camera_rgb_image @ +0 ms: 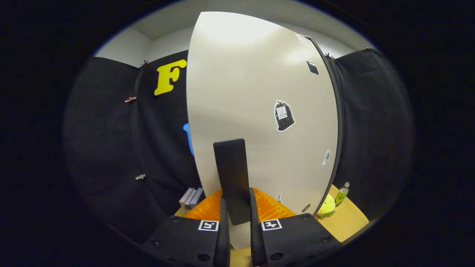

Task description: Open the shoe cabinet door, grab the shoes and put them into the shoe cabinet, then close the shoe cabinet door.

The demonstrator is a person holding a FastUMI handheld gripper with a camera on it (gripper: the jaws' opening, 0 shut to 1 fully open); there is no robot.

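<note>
The gripper (pixel 236 237) sits closest, its two black fingers (pixel 223 233) drawn close together on either side of a flat black handle (pixel 233 178) that stands up from between them. Both fingers appear to press on the handle's lower end, so the claw is nearly closed and has hold of that handle. The handle is mounted on the white shoe cabinet door (pixel 256 111), which rises directly ahead of the fingers and carries several stickers, the largest a black one (pixel 284 116) right of the handle.

Behind the fingers and low against the door lies an orange ribbed object (pixel 269 209); what it is cannot be told. To the right of the door, on the wooden table (pixel 347 218), sit a yellow-green soft toy (pixel 326 207) and a small green bottle (pixel 342 194). A few grey flat pieces (pixel 191 197) lean near the cloth wall to the left.

Judged from this, the task is at a door step: the handle is gripped. The door's far edge shows a dark gap on the right, but whether it is being opened or closed cannot be told, since no shoes and no cabinet interior are visible here. If opening, nearly everything remains
</note>
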